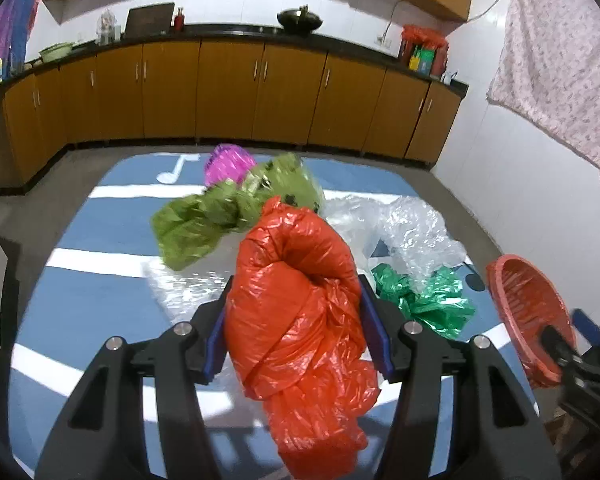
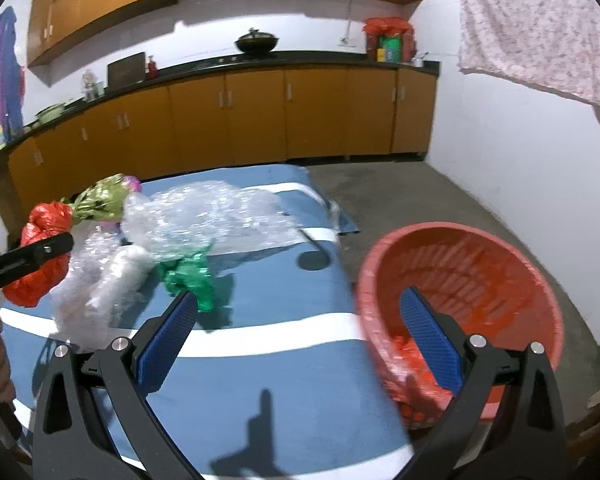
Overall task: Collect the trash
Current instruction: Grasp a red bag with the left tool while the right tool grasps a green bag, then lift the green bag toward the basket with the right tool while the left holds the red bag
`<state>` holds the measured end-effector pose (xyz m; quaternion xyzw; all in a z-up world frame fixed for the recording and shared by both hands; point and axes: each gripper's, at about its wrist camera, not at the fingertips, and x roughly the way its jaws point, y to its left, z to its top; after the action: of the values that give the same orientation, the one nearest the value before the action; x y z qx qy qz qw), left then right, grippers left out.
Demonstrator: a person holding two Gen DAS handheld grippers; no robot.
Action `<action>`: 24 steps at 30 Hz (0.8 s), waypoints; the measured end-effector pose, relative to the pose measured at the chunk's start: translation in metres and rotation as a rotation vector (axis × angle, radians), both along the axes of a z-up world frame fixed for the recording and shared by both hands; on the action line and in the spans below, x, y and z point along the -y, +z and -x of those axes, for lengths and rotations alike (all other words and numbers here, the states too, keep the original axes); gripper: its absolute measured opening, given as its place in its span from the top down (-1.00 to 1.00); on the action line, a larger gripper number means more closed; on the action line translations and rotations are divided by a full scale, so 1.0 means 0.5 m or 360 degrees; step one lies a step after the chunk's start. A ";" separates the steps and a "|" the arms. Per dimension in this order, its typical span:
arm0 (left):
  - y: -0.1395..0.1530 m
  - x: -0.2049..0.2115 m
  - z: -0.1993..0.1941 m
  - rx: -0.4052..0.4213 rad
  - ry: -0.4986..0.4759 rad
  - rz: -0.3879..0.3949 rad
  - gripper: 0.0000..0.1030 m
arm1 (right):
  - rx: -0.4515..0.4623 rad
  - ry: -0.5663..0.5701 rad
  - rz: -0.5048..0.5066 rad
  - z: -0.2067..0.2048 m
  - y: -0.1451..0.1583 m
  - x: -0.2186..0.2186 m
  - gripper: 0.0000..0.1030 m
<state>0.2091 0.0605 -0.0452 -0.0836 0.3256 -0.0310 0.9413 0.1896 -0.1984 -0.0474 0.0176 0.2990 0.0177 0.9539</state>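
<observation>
My left gripper (image 1: 296, 328) has its blue pads pinching a crumpled orange-red plastic bag (image 1: 300, 320), which bulges above the fingers and hangs below them. My right gripper (image 2: 300, 340) has its fingers spread wide with nothing between them; its right finger sits over the near rim of the round red slatted plastic basket (image 2: 500, 272) at two o'clock, which rests on grey floor just off the right edge of the blue mat with white stripes (image 2: 260, 380). I cannot tell what is in the basket. The mat is bare in front of my right gripper. At eleven o'clock lie a dark green crumpled bag (image 2: 190, 276), clear bubble wrap (image 2: 204, 220), then an olive-green bag (image 1: 228, 216) and a magenta bundle (image 1: 228, 164). Orange cabinets (image 1: 228, 92) close the far side.
</observation>
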 end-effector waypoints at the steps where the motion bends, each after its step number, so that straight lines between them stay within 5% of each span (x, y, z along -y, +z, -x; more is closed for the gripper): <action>1: 0.003 -0.004 0.011 0.0017 0.0004 -0.0003 -0.08 | -0.0022 0.0024 -0.0019 -0.011 -0.005 -0.012 -0.94; 7: 0.018 -0.062 0.070 0.0092 0.0084 -0.0045 -0.08 | -0.0138 0.0144 -0.0147 -0.069 -0.034 -0.069 -0.79; 16: 0.007 -0.155 0.090 0.0056 0.0252 -0.0030 -0.08 | -0.0293 0.0196 -0.0131 -0.154 -0.076 -0.132 -0.50; 24: -0.007 -0.182 0.095 0.0036 0.0277 -0.0012 -0.08 | -0.0364 0.0277 -0.0106 -0.150 -0.097 -0.144 0.48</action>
<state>0.1617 0.1516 -0.0486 -0.1077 0.3067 0.0511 0.9443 0.2646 -0.1264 -0.0961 0.0250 0.4053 0.1081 0.9074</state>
